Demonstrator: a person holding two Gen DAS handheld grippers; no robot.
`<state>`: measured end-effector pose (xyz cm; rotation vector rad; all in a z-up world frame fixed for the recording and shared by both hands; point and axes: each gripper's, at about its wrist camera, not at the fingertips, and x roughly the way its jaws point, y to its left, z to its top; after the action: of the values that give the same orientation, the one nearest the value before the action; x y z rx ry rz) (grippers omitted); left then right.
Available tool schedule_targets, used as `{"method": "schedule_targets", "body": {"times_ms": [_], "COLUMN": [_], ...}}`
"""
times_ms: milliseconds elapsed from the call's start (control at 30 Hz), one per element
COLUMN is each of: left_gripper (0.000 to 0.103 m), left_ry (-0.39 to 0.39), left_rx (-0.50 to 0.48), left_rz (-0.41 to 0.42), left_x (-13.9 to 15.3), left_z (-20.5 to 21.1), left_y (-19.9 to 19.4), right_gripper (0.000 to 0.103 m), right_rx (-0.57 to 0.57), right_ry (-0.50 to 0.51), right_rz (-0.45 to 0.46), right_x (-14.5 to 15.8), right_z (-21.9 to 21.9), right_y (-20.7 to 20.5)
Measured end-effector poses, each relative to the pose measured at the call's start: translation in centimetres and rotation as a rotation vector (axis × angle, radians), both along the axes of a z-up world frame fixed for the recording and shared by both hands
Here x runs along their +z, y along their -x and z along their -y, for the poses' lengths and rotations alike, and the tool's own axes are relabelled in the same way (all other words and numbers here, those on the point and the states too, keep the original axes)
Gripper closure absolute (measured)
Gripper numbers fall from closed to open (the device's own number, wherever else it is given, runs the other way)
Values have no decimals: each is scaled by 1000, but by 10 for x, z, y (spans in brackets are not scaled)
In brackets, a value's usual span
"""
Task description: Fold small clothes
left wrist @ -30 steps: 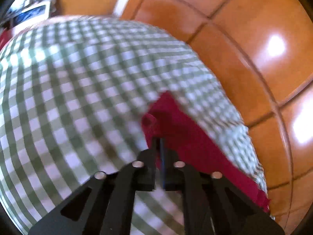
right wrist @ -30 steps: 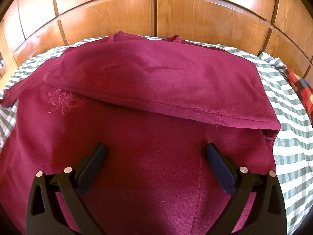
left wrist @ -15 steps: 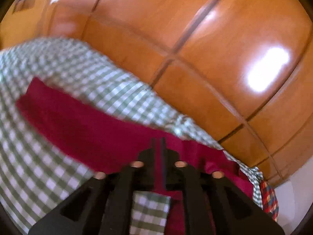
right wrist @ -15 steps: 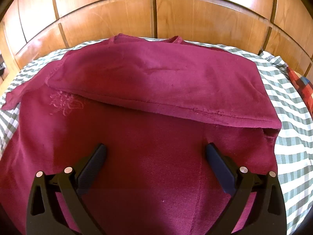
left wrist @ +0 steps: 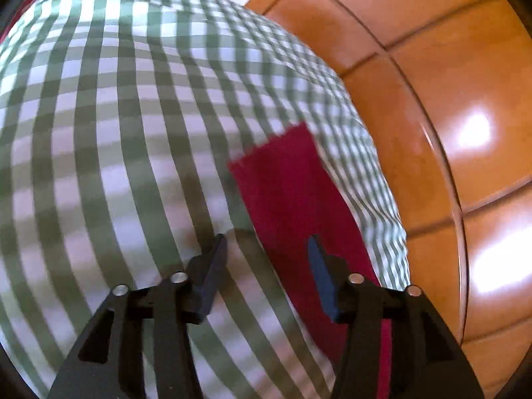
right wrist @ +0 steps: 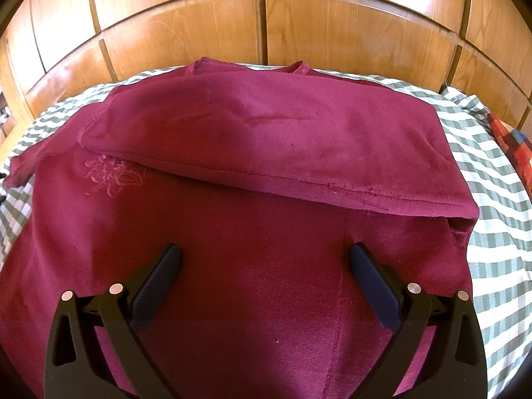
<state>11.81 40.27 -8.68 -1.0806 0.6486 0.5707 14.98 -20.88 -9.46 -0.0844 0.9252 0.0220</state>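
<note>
A dark red garment [right wrist: 252, 219] lies spread on a green and white checked sheet [right wrist: 492, 266], with its far part folded towards me in a wide flap [right wrist: 266, 133]. My right gripper [right wrist: 264, 256] hovers open above the garment's near half, with nothing between its fingers. In the left wrist view a flat strip of the same red cloth [left wrist: 292, 199] lies on the checked sheet [left wrist: 116, 133]. My left gripper [left wrist: 267, 249] stands over the strip's near part. Its jaws are opening and the pads do not press the cloth.
Panelled wooden doors [right wrist: 266, 26] rise right behind the bed, and also fill the right side of the left wrist view [left wrist: 465, 116]. A red, blue and white checked cloth [right wrist: 512, 143] lies at the far right edge of the bed.
My left gripper was shut on the red strip, swung it across, and now stands open with the strip laid flat on the sheet. In the right view the garment's left sleeve end has shifted slightly.
</note>
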Motion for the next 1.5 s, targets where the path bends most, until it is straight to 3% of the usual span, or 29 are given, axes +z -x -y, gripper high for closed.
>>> {"method": "schedule_targets", "body": {"times_ms": [67, 100, 200, 300, 467, 633, 800, 967, 1033, 1133, 1200, 1300, 1367, 1500], "left_gripper": [78, 96, 98, 98, 98, 98, 98, 94, 75, 64, 63, 62, 62, 61], "left_ry": [-37, -49, -63, -96, -191, -245, -263, -297, -307, -274, -275, -316, -338, -301], "left_rx": [-27, -44, -80, -159, -369, -590, -809, -905, -902, -906, -907, -902, -892, -871], "left_rz": [-19, -32, -33, 57, 211, 288, 245, 132, 105, 113, 114, 106, 87, 57], "left_x": [3, 5, 10, 35, 89, 115, 92, 57, 49, 45, 42, 41, 36, 20], "left_z": [-9, -12, -11, 4, 77, 176, 285, 340, 346, 344, 343, 340, 334, 321], "left_y": [-10, -15, -26, -29, -39, -48, -61, -66, -60, -44, -31, -15, -5, -1], "right_gripper": [3, 3, 3, 3, 3, 3, 3, 3, 3, 3, 8, 12, 13, 19], "right_rx": [0, -1, -1, -1, -1, 0, 1, 0, -2, 6, 24, 98, 146, 198], "right_ry": [4, 6, 10, 15, 16, 11, -1, -7, -10, -3, -84, -375, -497, -585], "right_rz": [0, -1, -1, -2, -1, 1, 4, -1, -9, -27, -19, -43, -77, -147], "right_x": [-1, -1, -1, -1, -2, -1, -1, 0, 1, 7, 18, 37, 40, 30], "right_z": [-1, -1, -1, -1, -2, -1, 1, 1, 1, -4, -7, -20, -36, -82], "right_y": [0, 0, -1, -1, -1, -1, 0, 0, -1, -4, -5, -12, -22, -50]}}
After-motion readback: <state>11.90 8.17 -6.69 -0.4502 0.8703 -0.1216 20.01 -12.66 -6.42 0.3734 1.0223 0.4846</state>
